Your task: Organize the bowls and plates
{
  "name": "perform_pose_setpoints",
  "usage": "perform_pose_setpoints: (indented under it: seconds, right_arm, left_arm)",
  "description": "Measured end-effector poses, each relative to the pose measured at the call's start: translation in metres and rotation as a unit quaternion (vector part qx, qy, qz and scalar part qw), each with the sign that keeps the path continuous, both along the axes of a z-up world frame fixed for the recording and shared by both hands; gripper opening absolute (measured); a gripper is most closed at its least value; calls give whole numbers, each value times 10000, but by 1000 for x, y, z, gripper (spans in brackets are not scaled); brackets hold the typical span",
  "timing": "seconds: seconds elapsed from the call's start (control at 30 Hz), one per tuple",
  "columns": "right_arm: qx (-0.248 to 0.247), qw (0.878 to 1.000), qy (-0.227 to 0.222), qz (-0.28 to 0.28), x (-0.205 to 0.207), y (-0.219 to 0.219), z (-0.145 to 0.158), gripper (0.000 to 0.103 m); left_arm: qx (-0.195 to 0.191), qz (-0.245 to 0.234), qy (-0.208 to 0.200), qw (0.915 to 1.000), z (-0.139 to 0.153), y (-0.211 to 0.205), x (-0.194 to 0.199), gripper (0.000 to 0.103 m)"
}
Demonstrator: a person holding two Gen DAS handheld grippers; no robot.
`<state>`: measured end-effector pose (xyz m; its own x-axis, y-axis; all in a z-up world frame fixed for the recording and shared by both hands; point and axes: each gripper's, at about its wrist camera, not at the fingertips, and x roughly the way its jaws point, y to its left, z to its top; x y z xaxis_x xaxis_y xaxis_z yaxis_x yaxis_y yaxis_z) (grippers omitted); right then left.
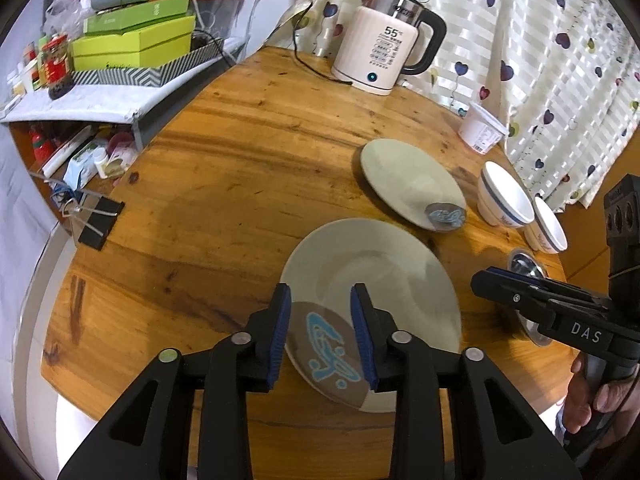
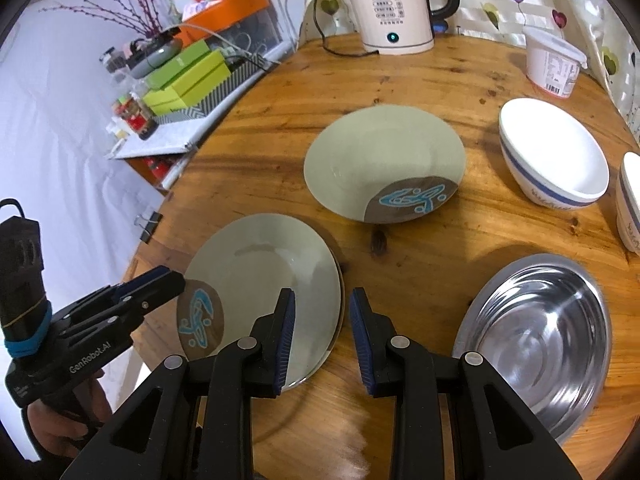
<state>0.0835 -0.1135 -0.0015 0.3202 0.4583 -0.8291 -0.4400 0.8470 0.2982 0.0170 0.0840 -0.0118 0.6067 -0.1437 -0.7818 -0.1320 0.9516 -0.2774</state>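
Left gripper [image 1: 320,336] fingers spread, astride the near plate's [image 1: 384,280] printed rim, unpinched; right gripper [image 2: 322,336] fingers apart, empty, beside it.

Near plate [image 2: 272,264]: lies on the table [image 2: 420,240] at its near left, atop another plate whose rim shows beneath.
Far plate [image 2: 380,156]: behind the near one, mid-table, apart from it.
Steel bowl [image 2: 540,332]: near right, right of the near plate.
Two bowls [image 2: 556,156]: side by side at the right edge, behind the steel bowl.
Tub [image 2: 554,62]: far right, behind the bowls.
Kettle [image 2: 394,4]: at the far edge, left of the tub.
Binder clip [image 1: 100,220]: on the left rim.
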Motion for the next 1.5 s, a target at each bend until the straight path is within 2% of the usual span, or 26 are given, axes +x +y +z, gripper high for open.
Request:
perform_pose_setpoints:
  seconds: [0.23, 0.37, 0.67, 1.5]
  right_arm:
    - [158, 9998, -112, -76, -2, -9, 7, 29]
    - [212, 9996, -139, -78, -4, -13, 9, 39]
    - [273, 9995, -157, -16, -9, -13, 15, 43]
    - [213, 9992, -115, -322, 5, -27, 17, 44]
  left_arm:
    - [-12, -56, -48, 10000, 4, -4, 2, 35]
    - [15, -84, -64, 9999, 5, -6, 3, 35]
    - [101, -193, -157, 9996, 13, -17, 5, 35]
    - [186, -416, -149, 9989, 15, -29, 27, 35]
